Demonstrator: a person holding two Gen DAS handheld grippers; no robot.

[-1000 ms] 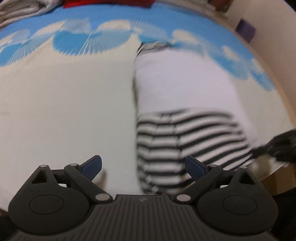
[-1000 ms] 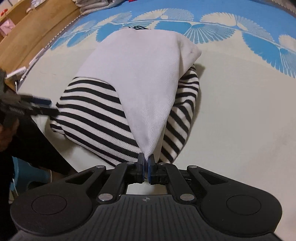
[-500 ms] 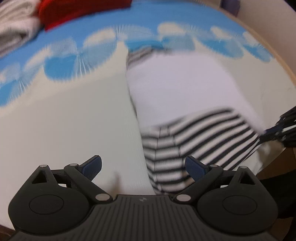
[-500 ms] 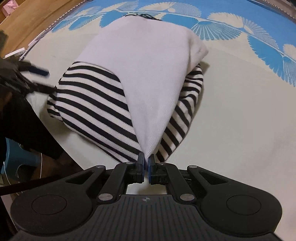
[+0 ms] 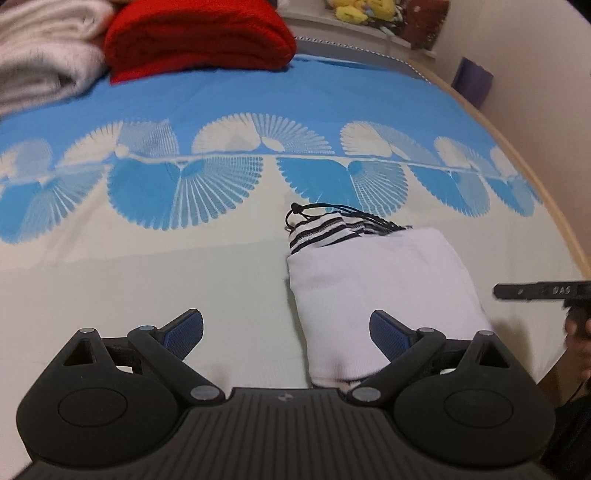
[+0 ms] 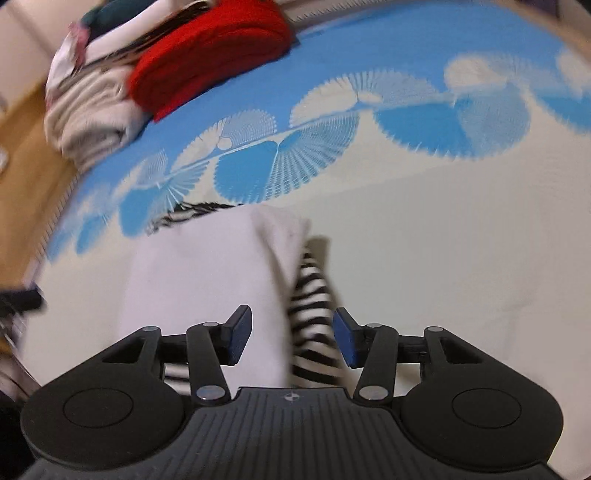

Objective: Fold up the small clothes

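A small folded garment (image 5: 380,273) lies on the cream part of the bedspread (image 5: 147,280), its white side up. A black-and-white striped edge and a black drawstring (image 5: 295,212) poke out at its far end. My left gripper (image 5: 286,321) hangs open above the garment's near left edge and touches nothing. In the right wrist view the garment (image 6: 207,266) shows a striped fold (image 6: 314,314) on its right side. My right gripper (image 6: 292,315) is opening above that fold, and its pads do not press the cloth. One of its fingers (image 5: 535,290) reaches in at the right of the left wrist view.
A folded red cloth (image 5: 195,33) and a pale blanket (image 5: 40,48) are stacked at the far end of the bed. The wooden bed edge (image 5: 535,192) curves along the right, with a purple object (image 5: 472,79) behind it. A person's hand (image 5: 576,332) is at the right edge.
My right gripper has let go of the white corner and its jaws have spread. Both grippers have lifted and drawn back, and the right one has rolled. The garment stays folded.
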